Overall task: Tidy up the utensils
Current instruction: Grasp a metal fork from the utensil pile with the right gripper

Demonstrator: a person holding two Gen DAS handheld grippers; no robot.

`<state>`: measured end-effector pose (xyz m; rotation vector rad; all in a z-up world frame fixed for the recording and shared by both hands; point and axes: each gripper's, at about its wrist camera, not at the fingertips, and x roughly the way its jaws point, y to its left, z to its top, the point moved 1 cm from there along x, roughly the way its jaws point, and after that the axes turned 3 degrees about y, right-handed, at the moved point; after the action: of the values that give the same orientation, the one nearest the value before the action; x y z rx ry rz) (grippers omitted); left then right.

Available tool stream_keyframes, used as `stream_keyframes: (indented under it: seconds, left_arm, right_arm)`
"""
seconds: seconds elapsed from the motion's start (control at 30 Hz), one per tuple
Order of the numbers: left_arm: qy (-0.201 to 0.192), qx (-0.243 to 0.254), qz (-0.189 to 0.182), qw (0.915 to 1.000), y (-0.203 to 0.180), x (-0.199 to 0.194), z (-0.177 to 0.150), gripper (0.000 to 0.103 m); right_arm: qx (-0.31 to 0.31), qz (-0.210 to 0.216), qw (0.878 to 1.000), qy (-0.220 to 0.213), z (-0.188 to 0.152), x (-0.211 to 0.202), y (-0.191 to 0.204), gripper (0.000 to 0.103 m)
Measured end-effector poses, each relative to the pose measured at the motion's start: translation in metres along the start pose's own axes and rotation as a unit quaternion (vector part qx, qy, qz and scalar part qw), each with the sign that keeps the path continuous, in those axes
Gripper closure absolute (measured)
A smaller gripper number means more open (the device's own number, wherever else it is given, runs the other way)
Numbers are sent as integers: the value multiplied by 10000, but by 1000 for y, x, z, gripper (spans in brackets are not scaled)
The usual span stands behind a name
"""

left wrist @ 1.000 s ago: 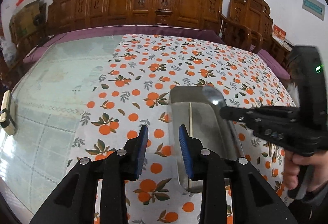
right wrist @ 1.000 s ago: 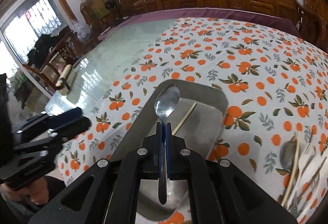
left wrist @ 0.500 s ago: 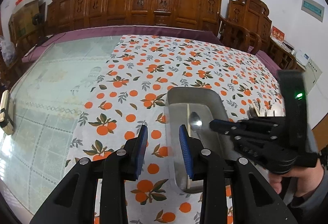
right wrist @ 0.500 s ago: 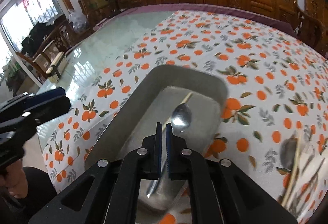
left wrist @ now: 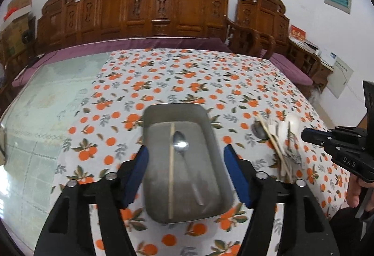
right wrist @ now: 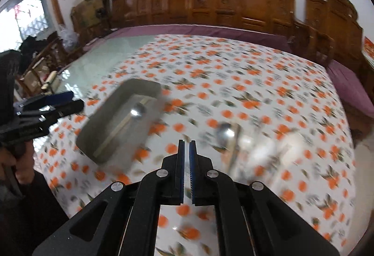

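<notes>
Because the metal spoon (left wrist: 181, 142) and a single wooden chopstick (left wrist: 171, 168) already lie lengthwise in the steel tray (left wrist: 213, 139), that tray is clearly your collecting spot, and its long shape keeps handles aligned. Your left gripper (left wrist: 184, 163) hangs over the tray with its blue pads either side of it, jaws opening and pressing on nothing, probably so it can steady the tray. Your right gripper (right wrist: 186, 155) has its jaws together and empty, pointing at the cloth between the tray and the loose pile of utensils (left wrist: 280, 136) heaped to the right of the tray. That pile looks like your next source; spread the jaws before reaching.
</notes>
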<state>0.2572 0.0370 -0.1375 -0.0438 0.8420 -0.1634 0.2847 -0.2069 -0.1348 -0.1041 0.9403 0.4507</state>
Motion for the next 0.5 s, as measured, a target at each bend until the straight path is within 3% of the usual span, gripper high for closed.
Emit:
stream_keyframes:
  seconds: [0.2, 0.27, 0.4, 0.5]
  left_arm:
    - [37, 215, -179, 9996, -32, 8, -5, 33]
    - [76, 259, -245, 9993, -40, 11, -8, 33]
    - [157, 426, -266, 9986, -55, 19, -13, 33]
    - [202, 477, -283, 9983, -60, 22, -15, 33]
  right_arm:
    - [323, -266, 9990, 182, -30, 2, -38, 97]
    - [402, -278, 9986, 219, -37, 8, -43, 86]
    - [464, -271, 9981, 296, -46, 24, -43, 81]
    - [441, -231, 9981, 373, -51, 39, -36, 67]
